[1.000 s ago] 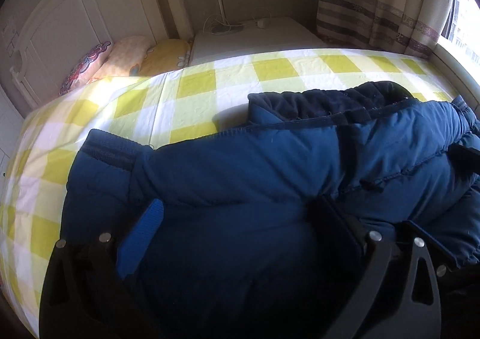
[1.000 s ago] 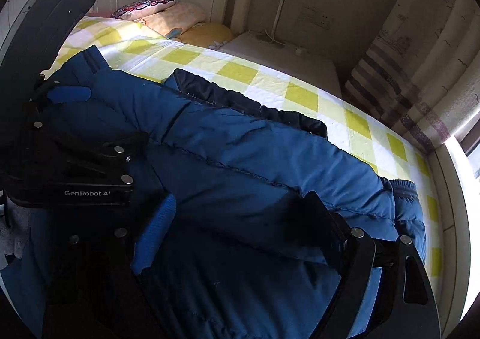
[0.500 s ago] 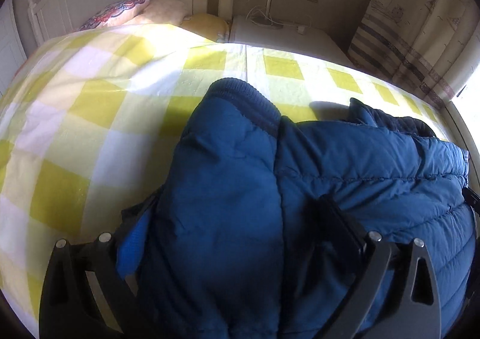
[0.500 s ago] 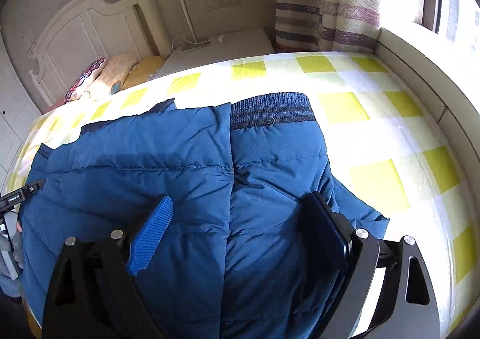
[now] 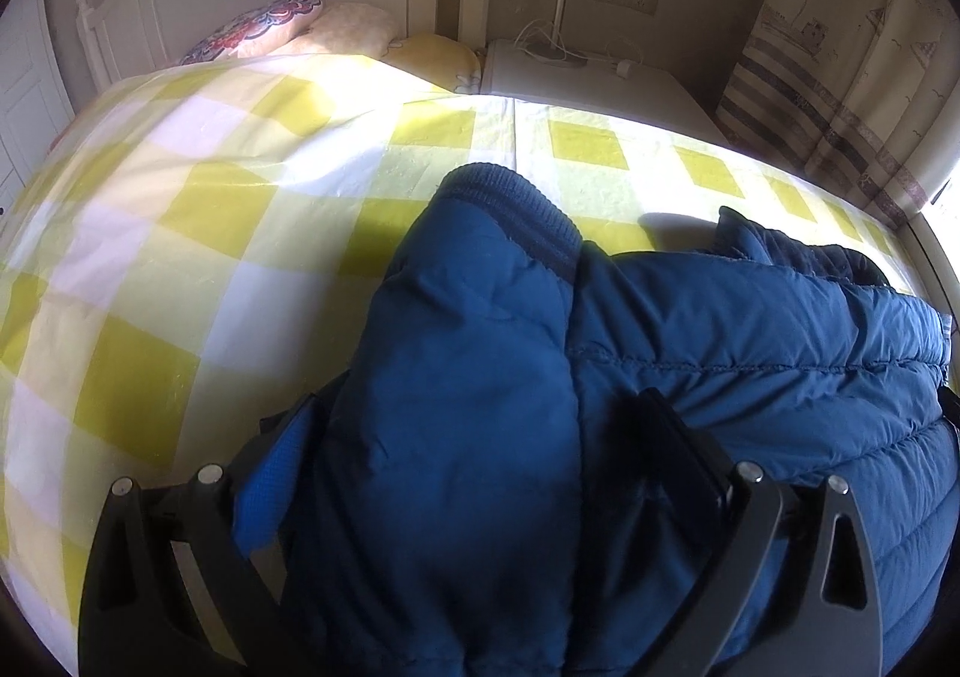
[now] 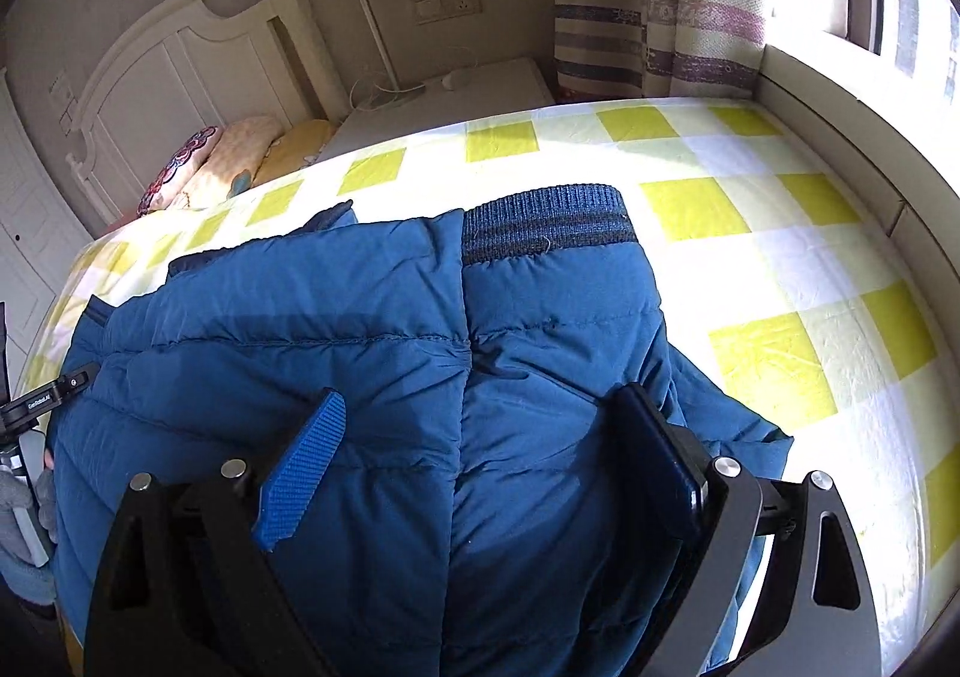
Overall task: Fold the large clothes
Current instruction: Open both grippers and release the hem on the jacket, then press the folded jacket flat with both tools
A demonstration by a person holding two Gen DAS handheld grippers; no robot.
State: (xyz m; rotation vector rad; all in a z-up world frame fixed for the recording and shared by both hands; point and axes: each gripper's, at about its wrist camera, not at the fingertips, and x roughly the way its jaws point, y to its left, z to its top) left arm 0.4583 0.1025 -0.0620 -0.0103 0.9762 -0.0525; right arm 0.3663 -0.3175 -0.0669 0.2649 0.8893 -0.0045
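Left wrist: both grippers, left gripper [image 5: 480, 473] and right gripper [image 6: 480, 449], are gripping jacket [image 6: 360, 341] sleeves; next, probably folding them inward.

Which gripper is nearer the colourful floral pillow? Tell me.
Left. The left gripper clamps the blue puffer jacket at its pillow-side end; the right gripper clamps the window-side end, farther from the colourful floral pillow.

The quilted puffer jacket [image 6: 372, 353] is deep blue, its ribbed knit cuff [image 6: 546, 224] banded blue and darker navy. The bed sheet [image 5: 198, 233] is checked yellow and white. The curtain [image 6: 654, 11] is cream with purple-grey stripes. The headboard [image 6: 180, 77] is white. One pillow [image 5: 258, 26] has a red-and-blue floral print.
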